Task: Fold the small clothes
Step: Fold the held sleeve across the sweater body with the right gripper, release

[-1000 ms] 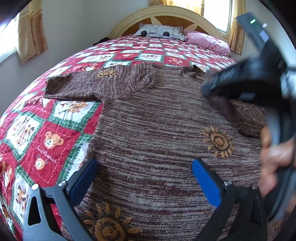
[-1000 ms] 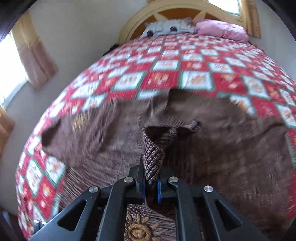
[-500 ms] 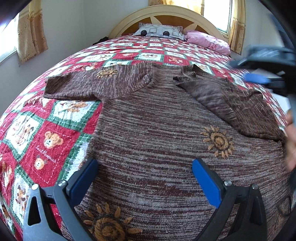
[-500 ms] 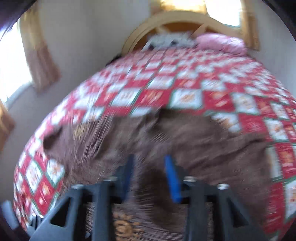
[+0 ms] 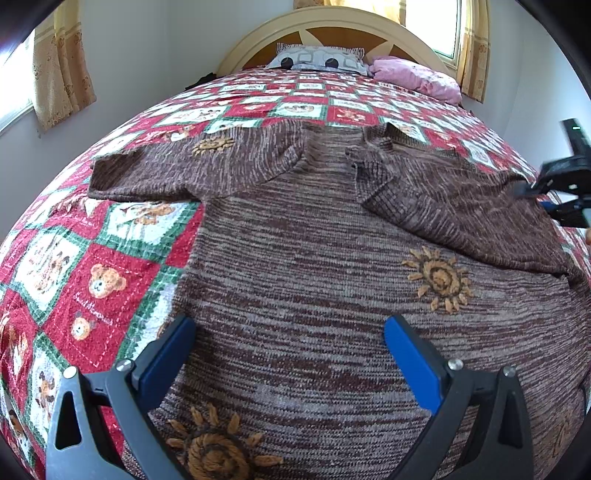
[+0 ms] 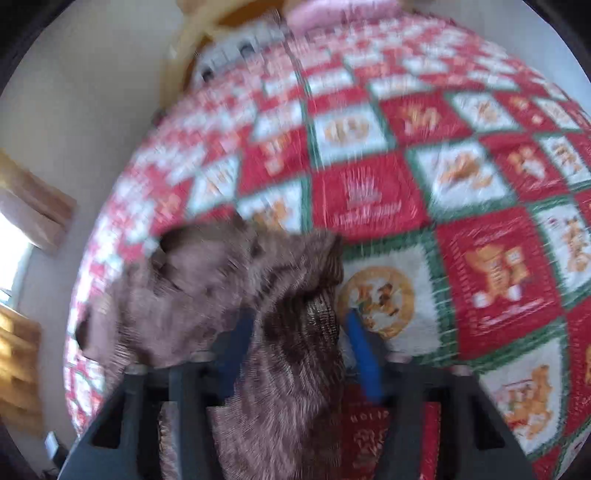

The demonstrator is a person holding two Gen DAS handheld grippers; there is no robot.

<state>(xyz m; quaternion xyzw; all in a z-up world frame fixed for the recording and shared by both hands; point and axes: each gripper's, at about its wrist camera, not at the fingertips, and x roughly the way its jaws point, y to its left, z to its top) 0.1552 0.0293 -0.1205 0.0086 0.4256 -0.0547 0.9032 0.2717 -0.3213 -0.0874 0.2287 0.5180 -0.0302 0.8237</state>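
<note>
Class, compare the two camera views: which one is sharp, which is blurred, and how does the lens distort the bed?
Left wrist view: sharp, the brown knitted sweater and teddy-bear quilt crisp, daylit. Right wrist view: motion-smeared, quilt squares streaked, sweater fuzzy. In both, the fisheye bulges the flat bed into a dome.

Both wrist views skim low over the bed (image 5: 110, 258) (facing its headboard (image 5: 332, 22)).

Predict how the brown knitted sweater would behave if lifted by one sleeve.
The sweater probably flops and drapes: its folded sleeve lies creased. The thick knit suggests some weight. It likely grips the quilt rather than sliding.
</note>
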